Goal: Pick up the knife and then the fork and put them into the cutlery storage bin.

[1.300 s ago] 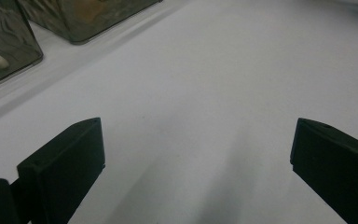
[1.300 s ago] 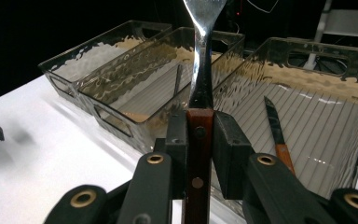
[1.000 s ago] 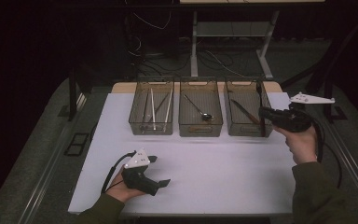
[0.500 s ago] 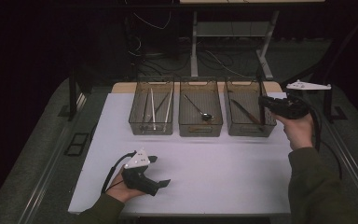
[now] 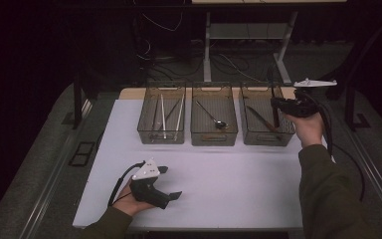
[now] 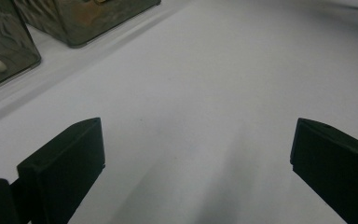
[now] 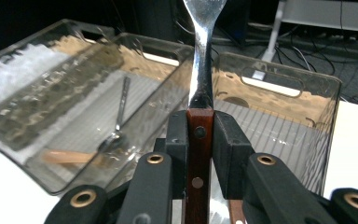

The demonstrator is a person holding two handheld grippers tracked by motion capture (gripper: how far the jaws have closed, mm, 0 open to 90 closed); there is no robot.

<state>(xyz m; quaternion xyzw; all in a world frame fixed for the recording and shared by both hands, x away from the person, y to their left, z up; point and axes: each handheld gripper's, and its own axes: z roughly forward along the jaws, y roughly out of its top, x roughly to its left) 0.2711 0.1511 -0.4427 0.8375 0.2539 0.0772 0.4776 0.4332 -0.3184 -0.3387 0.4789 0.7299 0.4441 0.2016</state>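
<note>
Right gripper view: a wooden-handled utensil [image 7: 199,140] is seen clenched upright in the right claw [image 7: 199,135], directly above the rightmost bin [image 5: 266,122] near the desk's far right corner.

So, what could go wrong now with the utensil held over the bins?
1. The right gripper pinches the wooden-handled utensil low on its handle; the long metal part could swing or slip.
2. It hangs by the right bin, so the utensil might knock the bin's rim on the way down.

Dim room, lit white table [image 5: 229,179] — close-ups perhaps slightly soft.
</note>
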